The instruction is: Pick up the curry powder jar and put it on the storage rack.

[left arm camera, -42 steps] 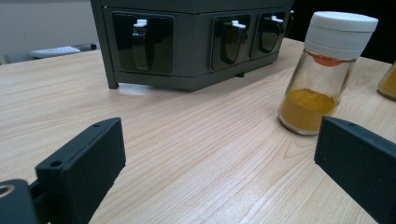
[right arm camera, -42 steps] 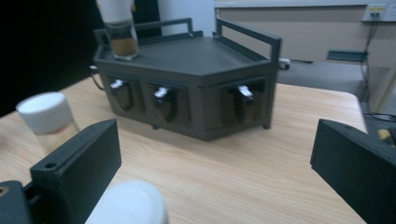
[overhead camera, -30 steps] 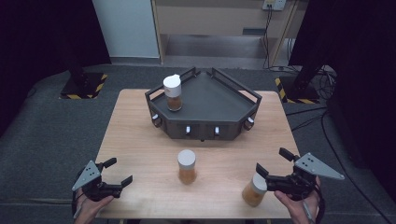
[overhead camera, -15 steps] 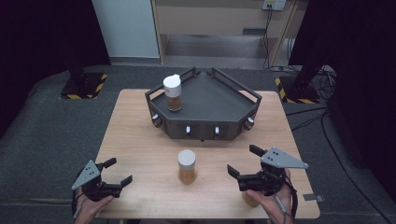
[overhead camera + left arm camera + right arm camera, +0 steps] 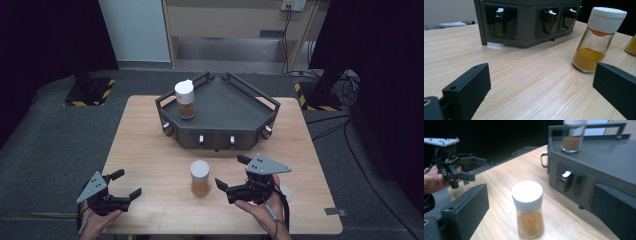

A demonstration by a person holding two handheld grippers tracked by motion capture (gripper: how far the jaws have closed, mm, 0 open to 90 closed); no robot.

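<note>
Glass spice jar with white plastic cap and ochre powder, upright mid-desk on pale woodgrain desk, near dark angular metal rack. Right gripper just right of it, fingers wide, empty; left gripper idle, fingers wide. Best approached level, closing on smooth glass below cap.

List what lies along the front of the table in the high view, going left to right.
left gripper → spice jar with the white cap → right gripper, its open jaws pointing at the jar → a second jar's white cap peeking out past the right hand.
</note>
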